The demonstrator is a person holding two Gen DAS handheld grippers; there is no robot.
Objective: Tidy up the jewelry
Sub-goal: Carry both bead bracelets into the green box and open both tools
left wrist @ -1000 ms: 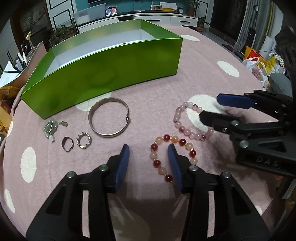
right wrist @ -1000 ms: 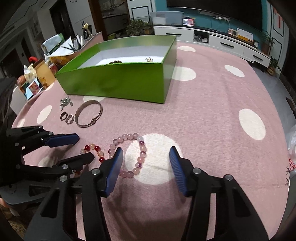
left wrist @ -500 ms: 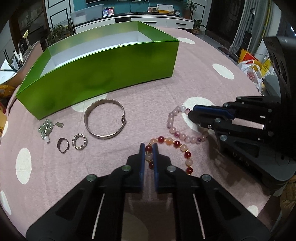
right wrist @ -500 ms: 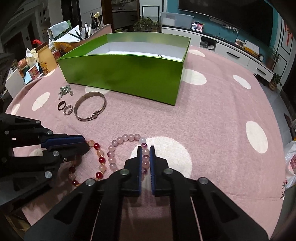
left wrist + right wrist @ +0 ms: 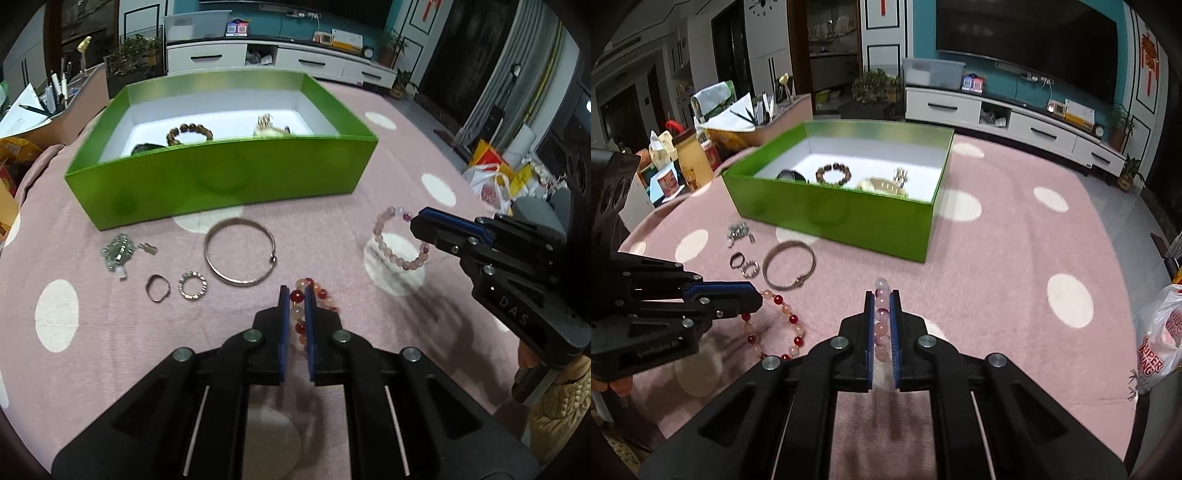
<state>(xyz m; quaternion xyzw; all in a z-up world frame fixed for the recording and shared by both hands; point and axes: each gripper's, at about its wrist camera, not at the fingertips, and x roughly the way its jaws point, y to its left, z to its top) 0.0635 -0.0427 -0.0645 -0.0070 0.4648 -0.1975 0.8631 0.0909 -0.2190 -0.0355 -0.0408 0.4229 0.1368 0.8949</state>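
Two bead bracelets gripped over a pink spotted worktop
Left hand-held gripper (image 5: 295, 306) is clamped on the red bracelet (image 5: 783, 325), right hand-held gripper (image 5: 881, 314), marked "DAS", on the pink bracelet (image 5: 397, 242); beyond lie rings (image 5: 175, 287), a bangle (image 5: 240, 256), then the green box (image 5: 221, 181) holding jewelry; at right a bag (image 5: 1160, 347) reading "SUPER", behind it a white TV cabinet (image 5: 1008, 122)

**Dim room, bright box floor, fisheye warp**

Indoor light is subdued. The white floor of the glossy green cardboard box (image 5: 229, 177) glares almost blown out, blurring the pieces lying inside. The pink, white-dotted tablecloth (image 5: 1015, 258) carries soft, smeared shadows beneath the black tools. Both views bend straight lines strongly and darken to black at the corners. Slight motion blur softens the box edges and background furniture.
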